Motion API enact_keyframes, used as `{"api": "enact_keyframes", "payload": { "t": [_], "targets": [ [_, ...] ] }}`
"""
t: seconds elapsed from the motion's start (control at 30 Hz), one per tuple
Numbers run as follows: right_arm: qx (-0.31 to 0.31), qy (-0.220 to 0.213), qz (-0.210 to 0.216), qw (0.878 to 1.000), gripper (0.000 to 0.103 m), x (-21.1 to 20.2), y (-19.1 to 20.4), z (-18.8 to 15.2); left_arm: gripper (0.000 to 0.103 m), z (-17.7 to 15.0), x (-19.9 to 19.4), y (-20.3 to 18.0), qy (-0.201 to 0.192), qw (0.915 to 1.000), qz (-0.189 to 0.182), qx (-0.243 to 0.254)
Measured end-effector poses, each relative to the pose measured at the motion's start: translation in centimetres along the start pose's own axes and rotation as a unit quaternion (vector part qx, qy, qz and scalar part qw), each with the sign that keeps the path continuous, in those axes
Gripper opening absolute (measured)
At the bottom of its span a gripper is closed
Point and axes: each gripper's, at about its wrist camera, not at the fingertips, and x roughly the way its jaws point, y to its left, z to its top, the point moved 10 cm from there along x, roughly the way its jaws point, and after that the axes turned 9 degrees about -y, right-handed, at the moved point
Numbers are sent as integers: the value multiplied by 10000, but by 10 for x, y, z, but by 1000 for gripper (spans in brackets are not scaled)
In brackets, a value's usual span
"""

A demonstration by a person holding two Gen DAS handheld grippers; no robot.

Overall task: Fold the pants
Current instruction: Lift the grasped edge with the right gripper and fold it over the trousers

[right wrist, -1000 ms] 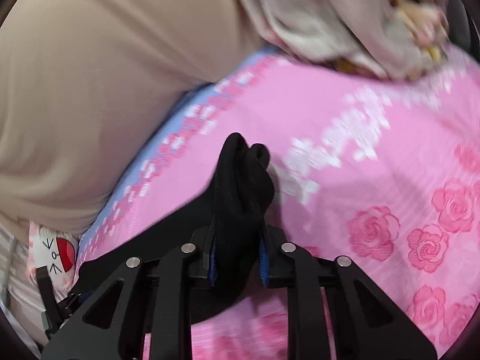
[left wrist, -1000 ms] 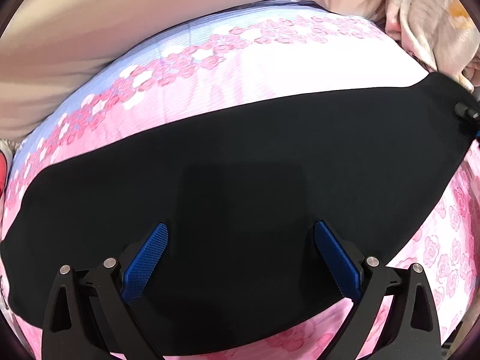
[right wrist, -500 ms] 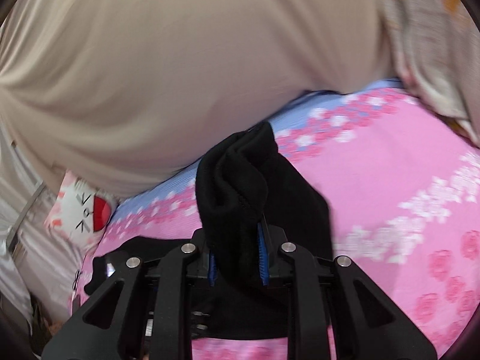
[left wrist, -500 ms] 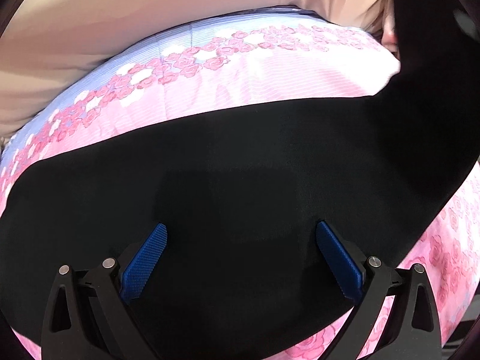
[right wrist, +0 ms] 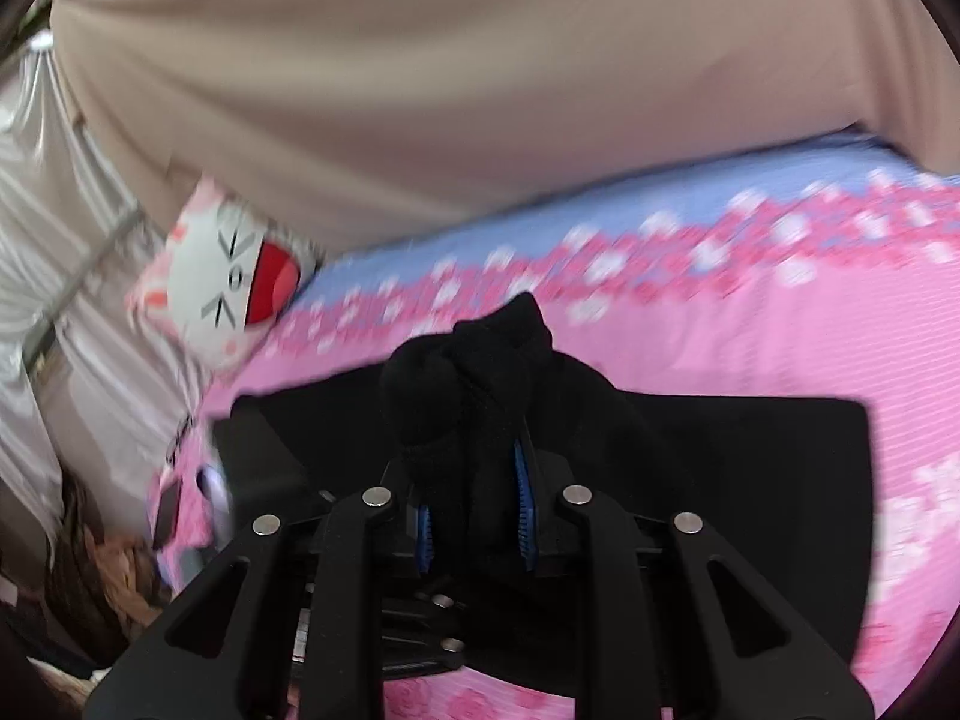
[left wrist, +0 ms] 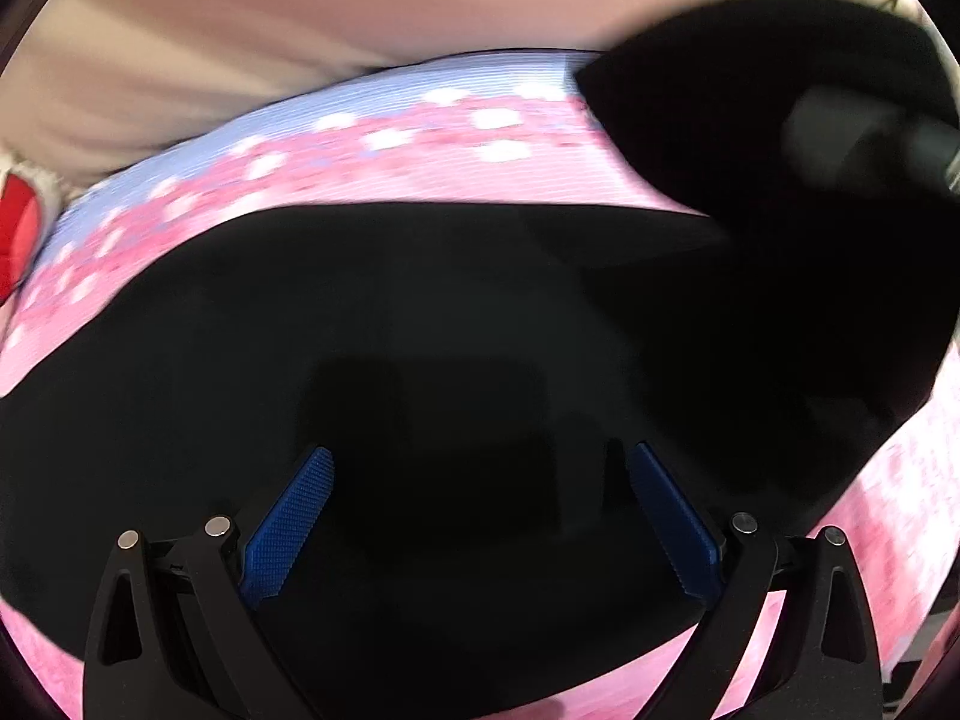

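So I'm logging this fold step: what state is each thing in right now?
Pants: flat on the bedsheet, one end lifted and bunched.
Right claw: shut on the bunched end of the pants.
Left claw: open, above the flat pants, holding nothing.
Cat pillow: lying at the bed's edge.

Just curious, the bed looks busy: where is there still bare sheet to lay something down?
Bare pink sheet lies between the black pants and the beige curtain. It is crowded near the cat pillow and where the right gripper holds bunched fabric.
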Motion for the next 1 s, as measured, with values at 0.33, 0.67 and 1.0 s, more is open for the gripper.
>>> {"api": "enact_keyframes", "payload": {
  "t": [0.33, 0.67, 1.0],
  "targets": [
    [-191, 732, 77, 9971, 21, 69, 15, -69, 97, -34, -19, 59, 63, 9995, 314, -84],
    [-467, 296, 740, 9957, 82, 6, 53, -49, 97, -41, -27, 80, -79, 9993, 285, -213],
    [-827, 719, -291, 9936, 25, 98, 25, -49, 97, -42, -37, 104, -215, 9976, 341, -555]
  ]
}}
